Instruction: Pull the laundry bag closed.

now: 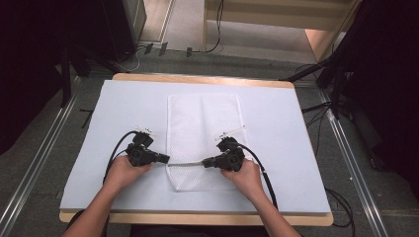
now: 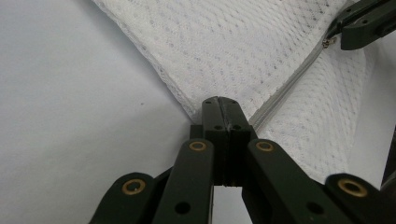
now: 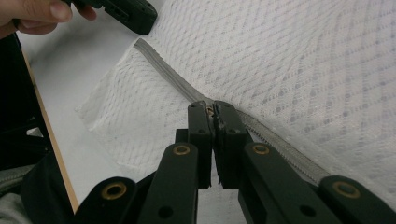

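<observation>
Wood table (image 1: 202, 79), white sheet (image 1: 276, 128) on top, mesh bag (image 1: 202, 123) flat at ctr.

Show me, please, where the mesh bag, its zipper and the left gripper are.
mesh bag (image 1: 202, 118): high view, on its flat white middle.
zipper (image 3: 161, 63): right gripper view, on the grey tape.
left gripper (image 2: 226, 108): left gripper view, between its fingertips, shut at the bag's edge.

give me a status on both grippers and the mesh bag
Left gripper shut on white mesh laundry bag edge at zipper end. Right gripper shut on zipper pull. Bag flat on white table cover; nothing obstructing.
</observation>
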{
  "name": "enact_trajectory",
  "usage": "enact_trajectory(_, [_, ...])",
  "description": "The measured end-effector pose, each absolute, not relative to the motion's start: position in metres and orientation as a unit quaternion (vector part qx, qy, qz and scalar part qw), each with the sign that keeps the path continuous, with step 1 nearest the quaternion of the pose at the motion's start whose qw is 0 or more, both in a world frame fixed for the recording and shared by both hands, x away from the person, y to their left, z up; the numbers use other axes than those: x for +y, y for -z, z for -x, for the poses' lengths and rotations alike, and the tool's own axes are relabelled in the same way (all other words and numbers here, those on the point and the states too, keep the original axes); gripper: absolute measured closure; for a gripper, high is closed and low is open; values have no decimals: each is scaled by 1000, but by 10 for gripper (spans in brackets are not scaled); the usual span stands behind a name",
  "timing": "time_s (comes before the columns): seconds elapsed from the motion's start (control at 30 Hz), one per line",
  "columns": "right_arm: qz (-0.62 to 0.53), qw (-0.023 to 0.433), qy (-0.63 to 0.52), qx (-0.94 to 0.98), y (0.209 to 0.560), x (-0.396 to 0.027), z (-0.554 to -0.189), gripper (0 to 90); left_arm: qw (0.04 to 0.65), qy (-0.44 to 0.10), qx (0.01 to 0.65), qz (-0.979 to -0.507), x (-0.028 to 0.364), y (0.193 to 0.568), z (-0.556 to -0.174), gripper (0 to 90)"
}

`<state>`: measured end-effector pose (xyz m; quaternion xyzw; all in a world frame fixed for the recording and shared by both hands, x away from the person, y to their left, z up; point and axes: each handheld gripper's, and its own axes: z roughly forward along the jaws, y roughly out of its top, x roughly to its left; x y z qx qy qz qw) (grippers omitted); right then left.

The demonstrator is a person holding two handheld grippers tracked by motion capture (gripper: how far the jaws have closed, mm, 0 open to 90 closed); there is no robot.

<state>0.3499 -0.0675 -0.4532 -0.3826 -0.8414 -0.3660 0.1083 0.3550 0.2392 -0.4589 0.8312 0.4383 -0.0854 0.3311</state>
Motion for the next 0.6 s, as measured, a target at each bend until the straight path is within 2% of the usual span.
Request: enact_trajectory(0.6, [394,107,365,-837,451,-83,-351,886,331,86,438,-831,240,459,-355,900])
